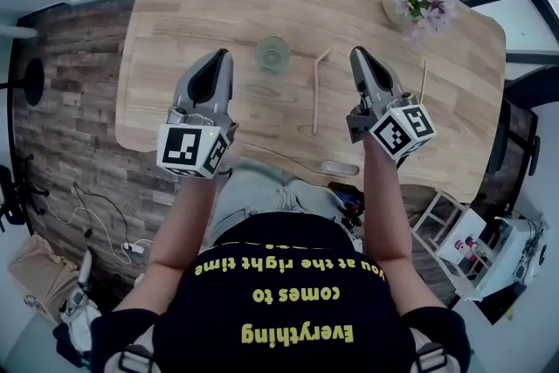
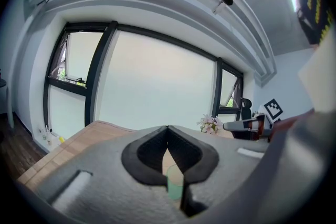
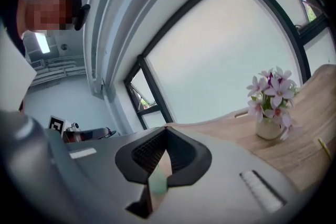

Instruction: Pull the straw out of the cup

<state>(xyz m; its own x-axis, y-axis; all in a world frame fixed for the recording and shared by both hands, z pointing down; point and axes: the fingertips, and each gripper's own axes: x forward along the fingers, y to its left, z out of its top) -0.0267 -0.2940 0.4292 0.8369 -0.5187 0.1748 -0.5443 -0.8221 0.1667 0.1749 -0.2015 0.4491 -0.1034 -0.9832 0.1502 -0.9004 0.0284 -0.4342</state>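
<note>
The straw point(image 1: 319, 90) is lying flat on the wooden table point(image 1: 192, 4), out of the cup point(image 1: 272, 54) and apart from it, with its far end tilting slightly rightward; the cup is standing upright just to the straw's left, nearer the table's middle. The right gripper point(image 1: 358, 53) is hovering just beside the straw on its right, its jaws pressing tip to tip and gripping nothing; the left gripper point(image 1: 224, 57) is hanging on the cup's left, near it without touching, its jaws likewise meeting at the tips with nothing clamped. In the left gripper view the cup's green rim point(image 2: 174, 180) is showing through the gap below the closed pads. A thin yellowish stick point(image 1: 423, 81) is lying right of the right gripper; a vase of pink flowers point(image 1: 421, 3) is standing at the far right corner; a small clear object point(image 1: 339, 168), too blurred to identify, is sitting by the near edge.
</note>
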